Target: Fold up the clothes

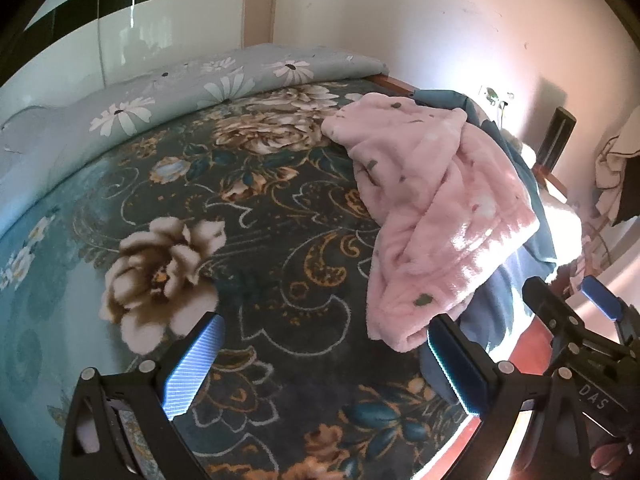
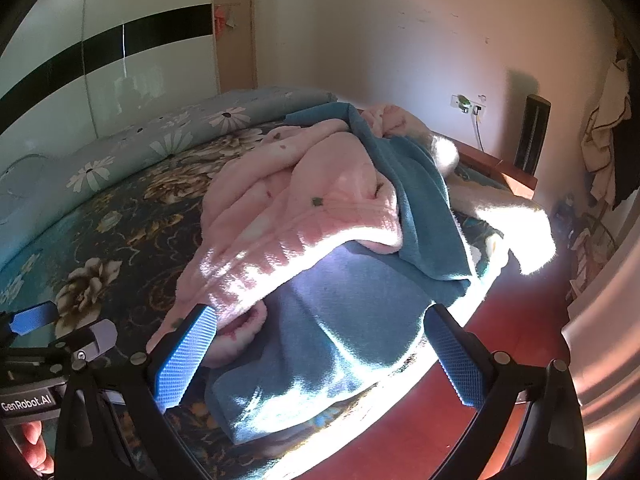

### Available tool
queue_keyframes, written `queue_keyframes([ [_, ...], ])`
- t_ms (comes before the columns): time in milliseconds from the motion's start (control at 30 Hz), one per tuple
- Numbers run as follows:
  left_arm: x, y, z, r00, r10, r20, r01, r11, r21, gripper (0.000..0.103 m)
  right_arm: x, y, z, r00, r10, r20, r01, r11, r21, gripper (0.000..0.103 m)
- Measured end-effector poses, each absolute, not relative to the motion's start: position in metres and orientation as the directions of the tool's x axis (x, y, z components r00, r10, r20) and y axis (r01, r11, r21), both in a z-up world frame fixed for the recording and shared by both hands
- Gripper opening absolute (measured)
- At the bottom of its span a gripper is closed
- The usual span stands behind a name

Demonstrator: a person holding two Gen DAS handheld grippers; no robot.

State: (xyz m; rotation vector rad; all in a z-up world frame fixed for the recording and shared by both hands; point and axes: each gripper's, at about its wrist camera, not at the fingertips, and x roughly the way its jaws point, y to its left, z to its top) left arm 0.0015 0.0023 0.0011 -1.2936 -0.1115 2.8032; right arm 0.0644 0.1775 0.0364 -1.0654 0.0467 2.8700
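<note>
Both your left hand-held gripper point(image 1: 320, 364) and right hand-held gripper point(image 2: 320, 360) gape empty; the pink garment point(image 2: 288, 208) overlaps the blue garment point(image 2: 340, 320) at the bed point(image 1: 240, 216) edge, so you may grab both.

Your left wrist camera is sitting low over the dark floral-patterned bed blanket point(image 1: 248, 216), facing the far wall, with the crumpled fluffy pink garment point(image 1: 432, 216) lying off to its right. Your right wrist camera is hovering nearer the bed's sunlit edge, looking over the blue knitted garment point(image 2: 344, 328). Both views are sharing the pink garment point(image 2: 296, 216), the blanket point(image 2: 132, 232) and the daisy-print grey quilt point(image 1: 168, 100).
</note>
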Motion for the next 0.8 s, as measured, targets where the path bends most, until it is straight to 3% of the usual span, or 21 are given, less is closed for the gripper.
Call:
queue_keyframes([
  [333, 0.01, -0.005, 0.011, -0.701, 0.086, -0.708, -0.019, -0.995, -0.101, 0.103, 0.067, 0.164, 0.043, -0.753, 0.067, -0.655, -0.074, -0.997, -0.018, 0.103],
  [500, 0.014, -0.009, 0.015, -0.7, 0.174, -0.693, -0.058, -0.981, -0.188, 0.103, 0.073, 0.164, 0.047, -0.771, 0.058, -0.635, -0.072, -0.997, -0.005, 0.103],
  [800, 0.024, -0.012, 0.026, -0.751, 0.107, -0.651, -0.004, -0.988, -0.157, 0.103, 0.082, 0.165, 0.053, -0.791, 0.052, -0.609, -0.065, -0.998, 0.0, 0.103],
])
